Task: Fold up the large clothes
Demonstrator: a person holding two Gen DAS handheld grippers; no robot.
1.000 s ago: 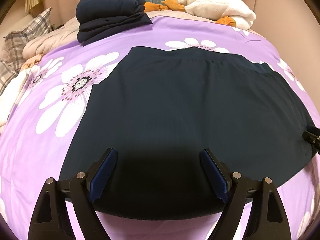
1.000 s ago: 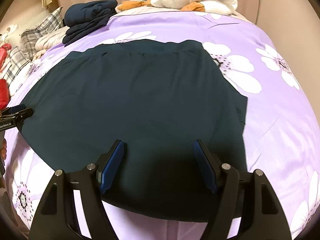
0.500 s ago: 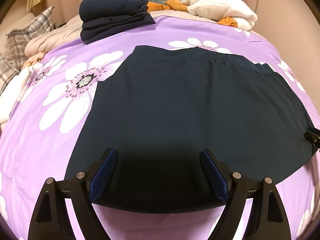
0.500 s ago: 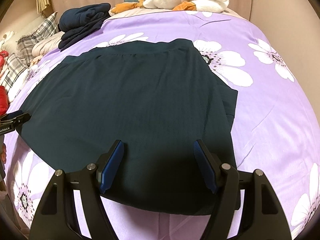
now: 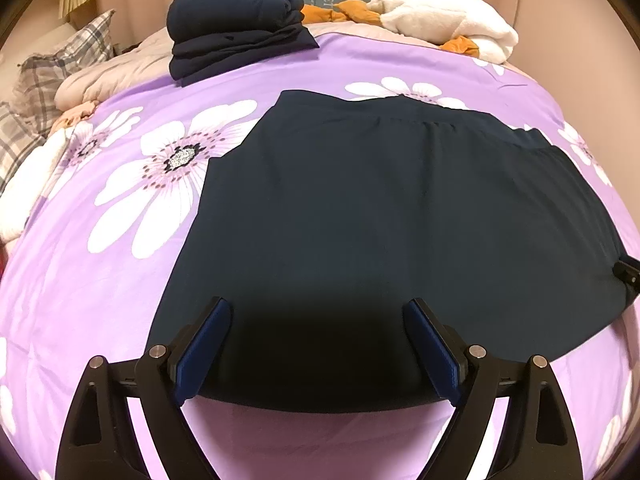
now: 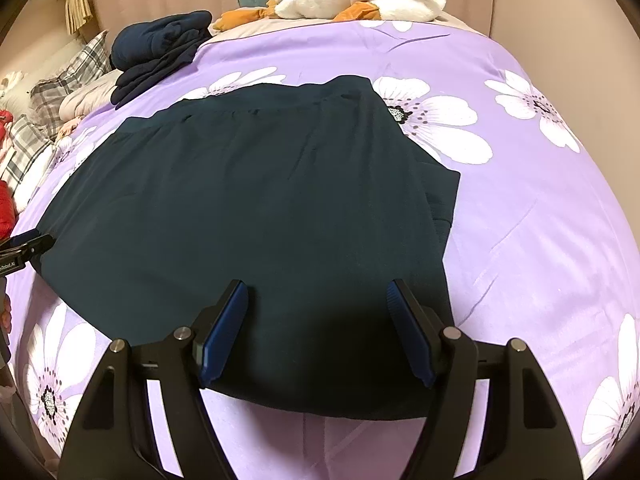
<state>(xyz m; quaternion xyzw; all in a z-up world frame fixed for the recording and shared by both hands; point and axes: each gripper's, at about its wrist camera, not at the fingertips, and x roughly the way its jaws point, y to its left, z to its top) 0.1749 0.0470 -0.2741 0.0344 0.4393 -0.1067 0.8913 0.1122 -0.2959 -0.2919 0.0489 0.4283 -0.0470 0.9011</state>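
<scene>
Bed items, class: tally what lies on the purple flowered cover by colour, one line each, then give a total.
Dark navy: 2, the spread garment and the folded pile.
White: 1, the plush bundle.
Orange: 1, the cloth beside the bundle.
Total: 4.

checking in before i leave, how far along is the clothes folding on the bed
Done: a stack of folded dark clothes sits at the far side of the purple floral bedspread. In hand: a dark garment lies spread flat, unfolded. The left gripper and right gripper hover open over its near hem, gripping nothing; the left's jaws are opening. Left: every fold of this piece.
</scene>
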